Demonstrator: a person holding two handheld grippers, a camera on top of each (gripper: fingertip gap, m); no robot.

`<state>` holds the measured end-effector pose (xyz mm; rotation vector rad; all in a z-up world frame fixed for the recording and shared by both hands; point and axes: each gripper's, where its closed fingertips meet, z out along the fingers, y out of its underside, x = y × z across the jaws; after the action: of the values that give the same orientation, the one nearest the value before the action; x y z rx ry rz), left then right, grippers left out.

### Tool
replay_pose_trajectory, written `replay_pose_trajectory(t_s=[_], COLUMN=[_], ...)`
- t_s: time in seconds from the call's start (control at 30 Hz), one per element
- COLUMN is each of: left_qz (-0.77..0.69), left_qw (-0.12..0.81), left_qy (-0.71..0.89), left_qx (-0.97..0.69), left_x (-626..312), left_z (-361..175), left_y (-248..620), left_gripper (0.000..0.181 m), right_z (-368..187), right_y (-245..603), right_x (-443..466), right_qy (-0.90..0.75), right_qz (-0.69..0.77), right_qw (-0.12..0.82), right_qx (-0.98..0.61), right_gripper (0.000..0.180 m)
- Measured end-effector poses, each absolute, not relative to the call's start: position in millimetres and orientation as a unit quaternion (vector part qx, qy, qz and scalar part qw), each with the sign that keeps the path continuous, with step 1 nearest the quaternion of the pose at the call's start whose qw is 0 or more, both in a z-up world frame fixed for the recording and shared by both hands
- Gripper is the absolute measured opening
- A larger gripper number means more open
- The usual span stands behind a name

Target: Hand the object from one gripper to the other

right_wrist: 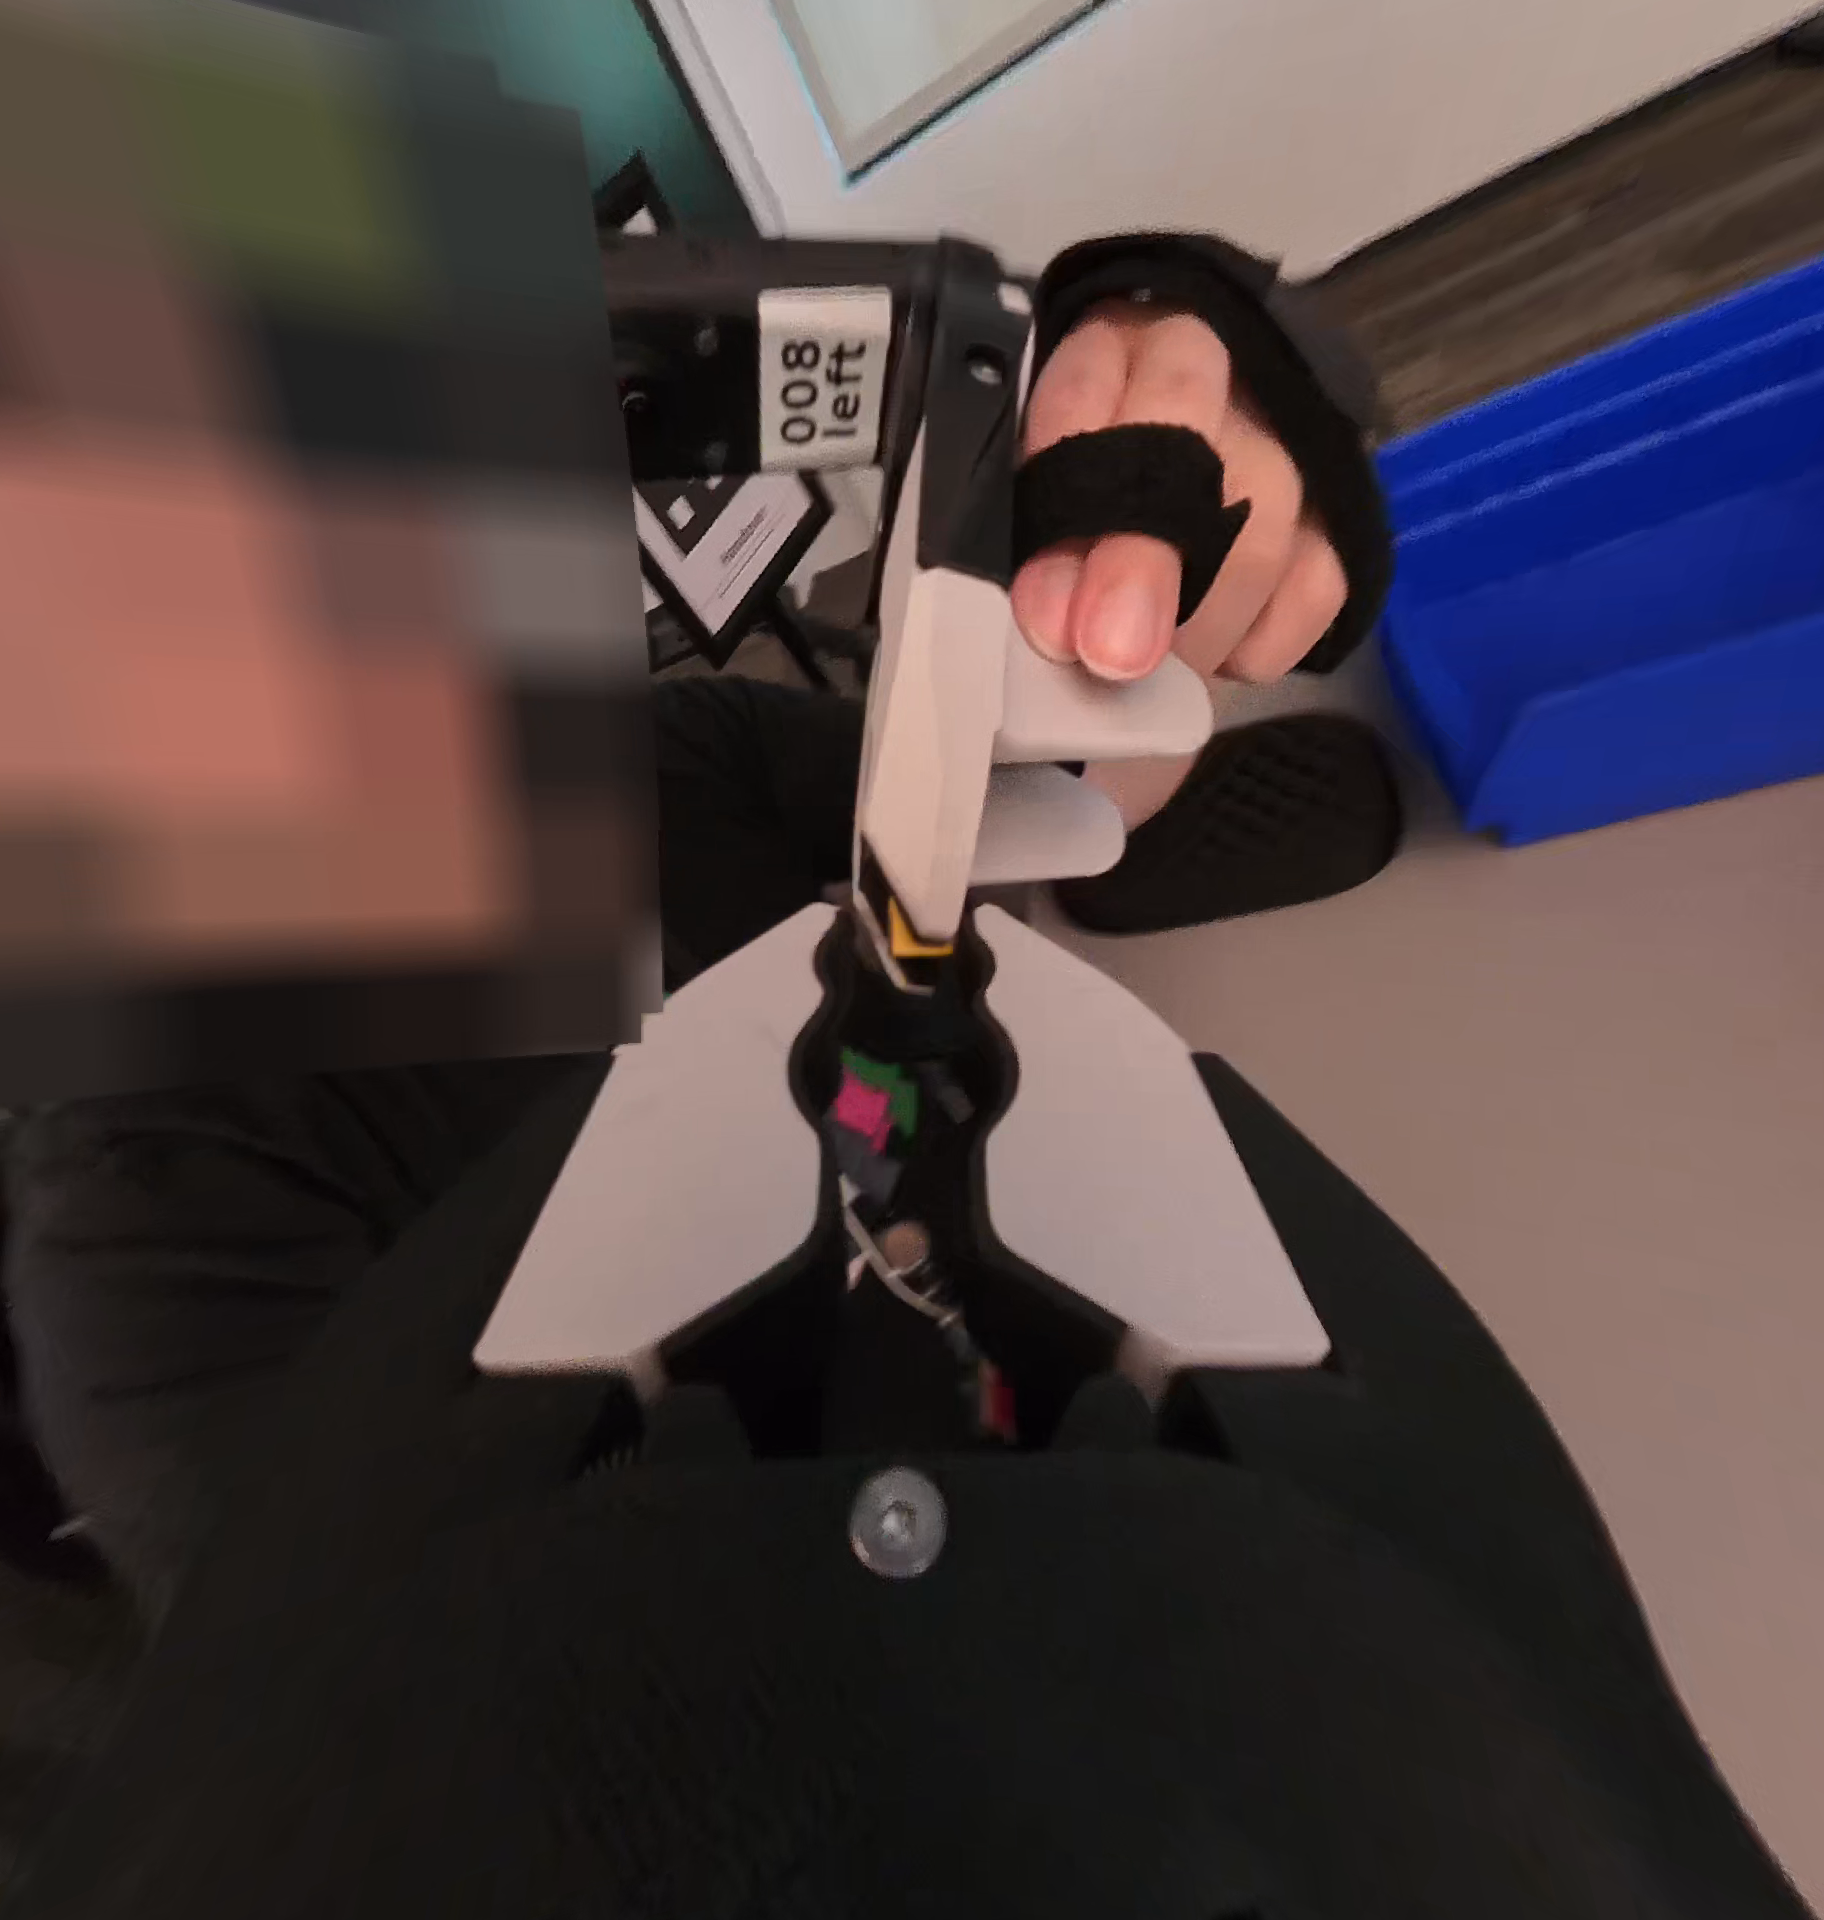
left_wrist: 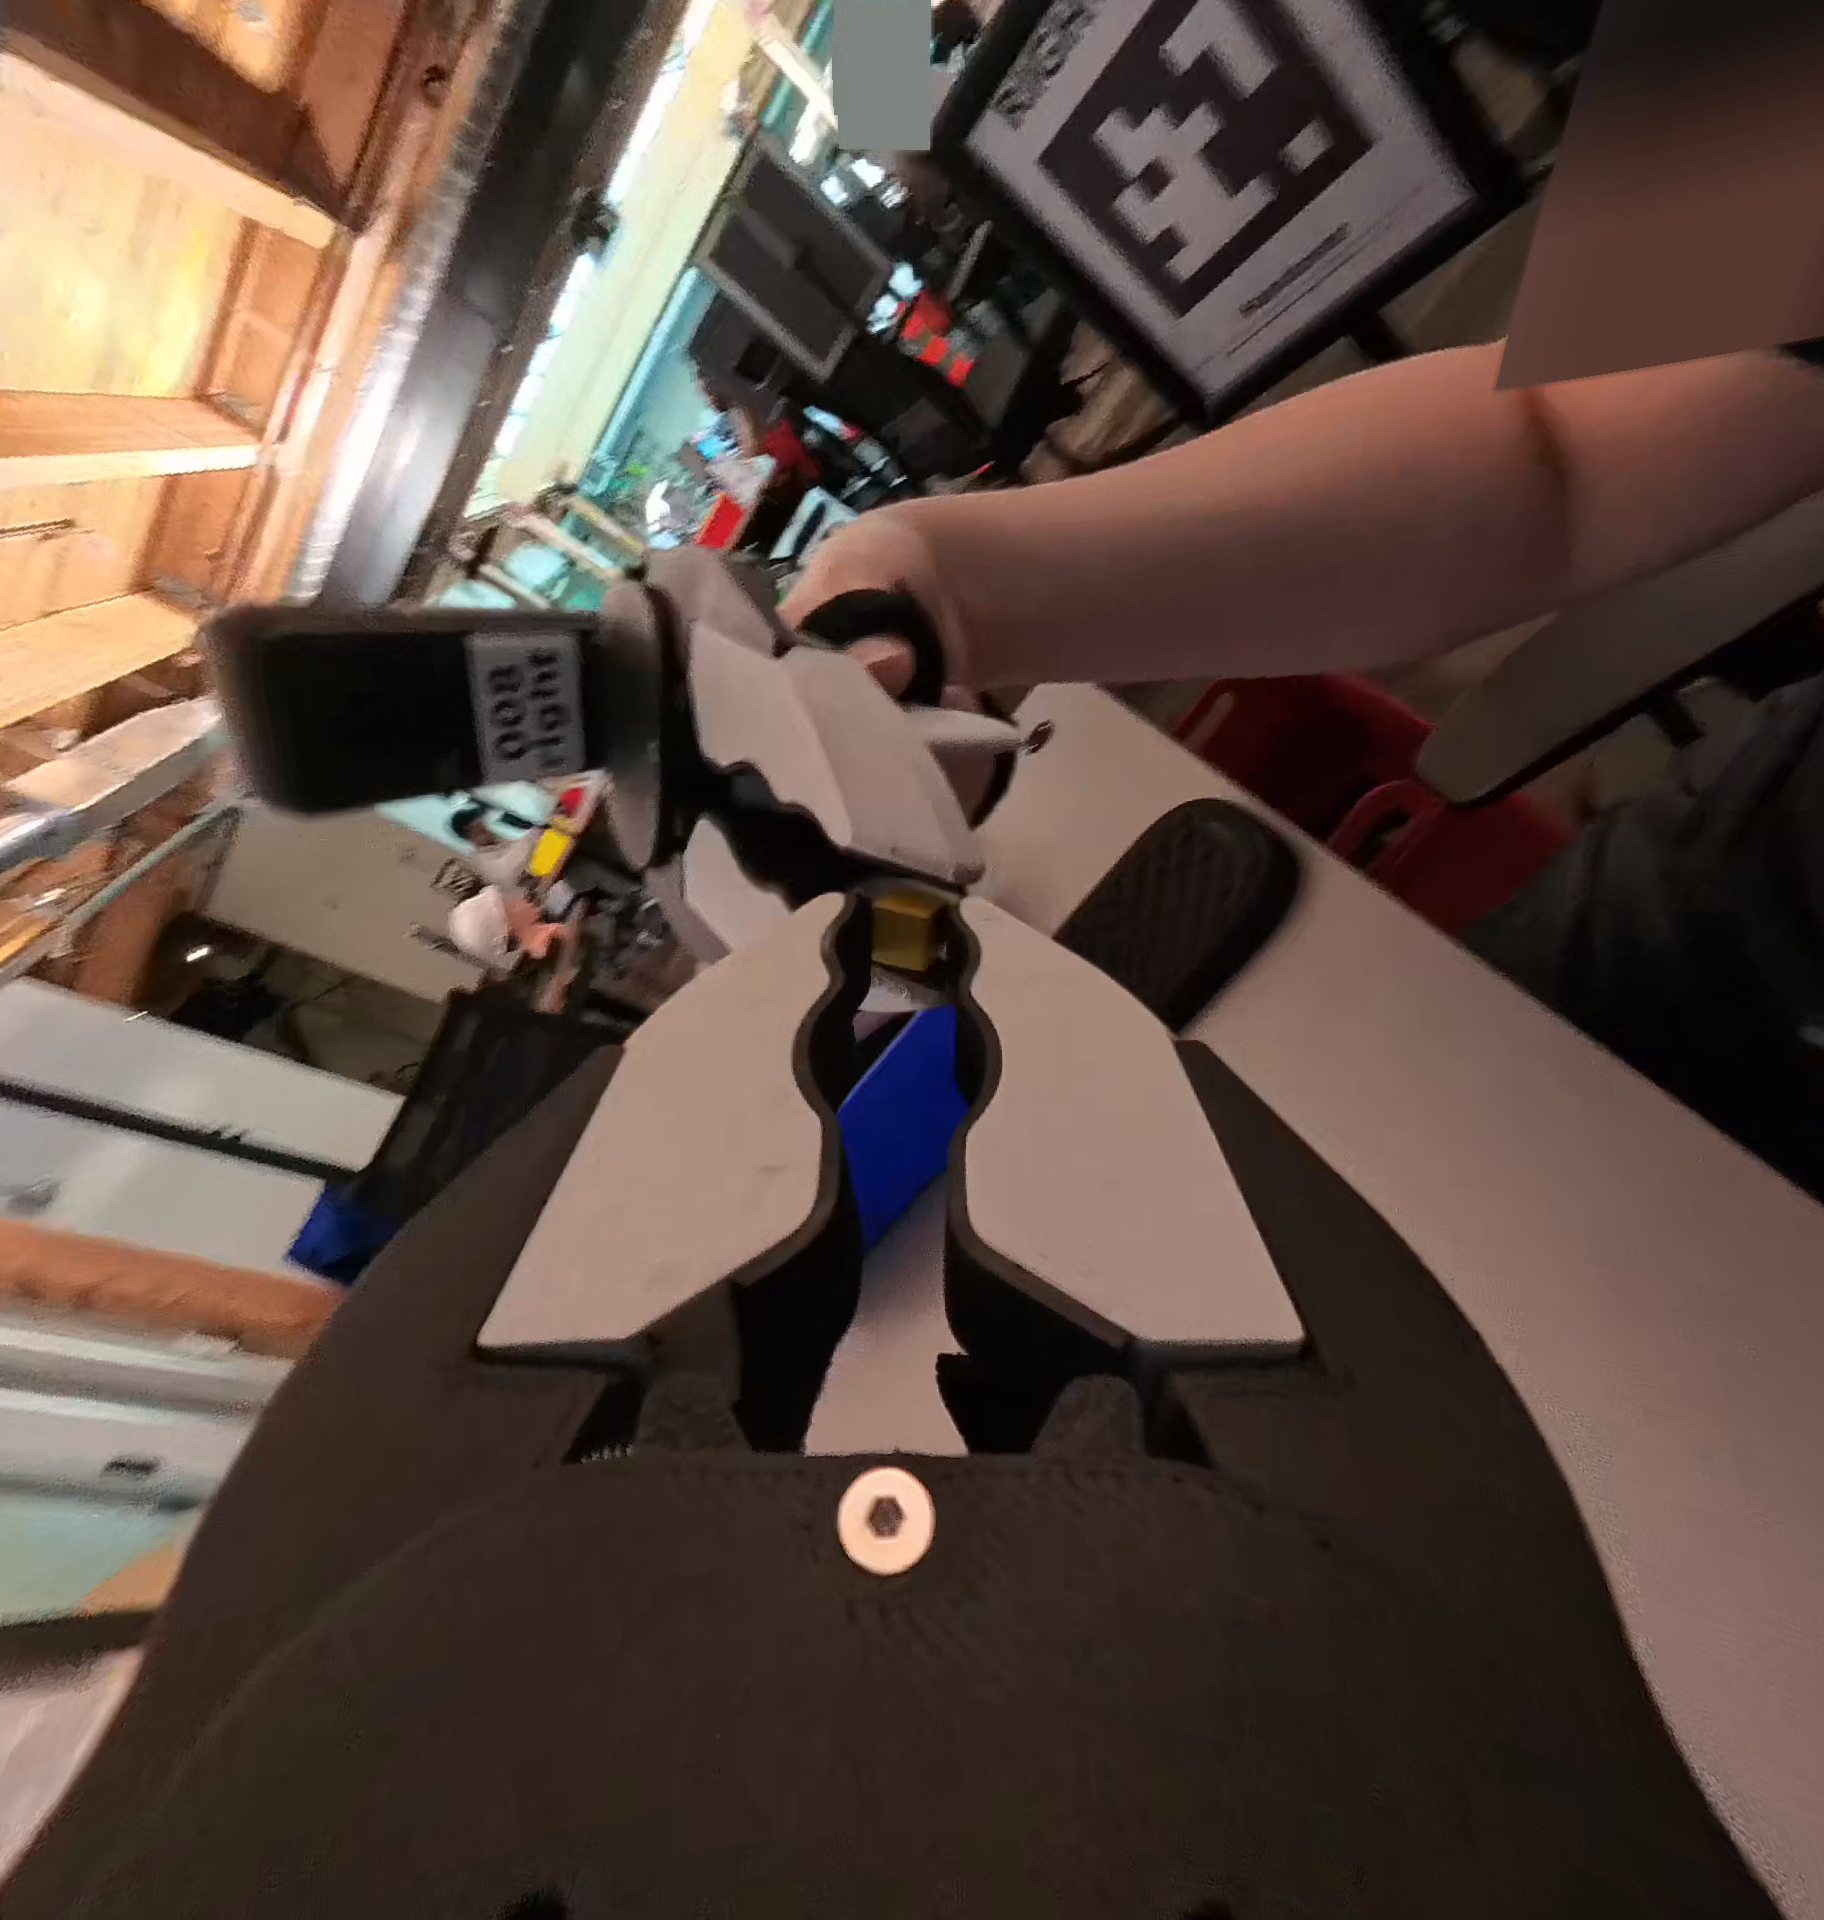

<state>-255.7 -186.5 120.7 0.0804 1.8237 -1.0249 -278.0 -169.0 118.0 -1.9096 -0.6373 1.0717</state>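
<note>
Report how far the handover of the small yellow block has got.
Done: both grippers have met at the yellow block. In hand: the left gripper and right gripper tips both close around it, though which one bears it is unclear. Left: one gripper must release and the two separate.

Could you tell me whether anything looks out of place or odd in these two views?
Nothing looks damaged or spilled. The small yellow block sits between the fingertips of both the left tool and the right tool, which suits a handover.
</note>
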Motion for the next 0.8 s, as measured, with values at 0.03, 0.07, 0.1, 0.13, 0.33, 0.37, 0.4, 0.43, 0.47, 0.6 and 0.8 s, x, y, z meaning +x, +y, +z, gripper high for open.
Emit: replay_pose_trajectory(t_s=[0.03, 0.07, 0.1, 0.13, 0.33, 0.37, 0.4, 0.43, 0.47, 0.6, 0.8], left_qz=[-0.422, -0.428, -0.442, -0.462, -0.601, -0.622, -0.636, -0.643, -0.644, -0.651, -0.635], left_qw=[0.525, 0.55, 0.565, 0.566, 0.346, 0.302, 0.265, 0.235, 0.215, 0.162, 0.151], left_qy=[0.739, 0.717, 0.696, 0.681, 0.703, 0.704, 0.705, 0.708, 0.711, 0.712, 0.725], left_qx=[0.016, -0.004, -0.024, -0.043, -0.154, -0.165, -0.17, -0.173, -0.18, -0.207, -0.218], left_x=[-251.0, -247.1, -245.2, -244.8, -252.0, -255.0, -258.2, -260.6, -261.1, -258.7, -253.2], left_z=[129.7, 141.2, 152.4, 161.2, 161.2, 160.8, 159.7, 157.2, 154.2, 147.2, 136.3], left_y=[-180.4, -173.1, -166.1, -160.5, -156.9, -158.2, -159.4, -160.2, -159.7, -157.6, -161.0], left_gripper=[0.012, 0.013, 0.013, 0.013, 0.013, 0.013, 0.013, 0.013, 0.013, 0.013, 0.013], right_z=[120.5, 121.9, 122.6, 123.7, 149.4, 149.1, 147.8, 147.0, 149.4, 152.9, 142.5], right_y=[-165.3, -160.0, -153.5, -149.1, -151.3, -151.9, -151.0, -150.4, -150.9, -151.8, -140.3], right_x=[-275.0, -269.5, -261.7, -255.3, -254.2, -256.7, -257.7, -260.2, -261.3, -263.4, -259.3], right_qy=[-0.256, -0.259, -0.265, -0.284, -0.376, -0.384, -0.384, -0.386, -0.383, -0.391, -0.409], right_qz=[0.401, 0.356, 0.291, 0.215, -0.31, -0.365, -0.399, -0.419, -0.442, -0.512, -0.548], right_qw=[0.446, 0.483, 0.525, 0.567, 0.693, 0.674, 0.656, 0.645, 0.639, 0.601, 0.554], right_qx=[-0.758, -0.757, -0.754, -0.743, -0.531, -0.514, -0.513, -0.51, -0.5, -0.473, -0.475], right_gripper=[0.029, 0.036, 0.041, 0.044, 0.047, 0.04, 0.04, 0.039, 0.036, 0.025, 0.022])
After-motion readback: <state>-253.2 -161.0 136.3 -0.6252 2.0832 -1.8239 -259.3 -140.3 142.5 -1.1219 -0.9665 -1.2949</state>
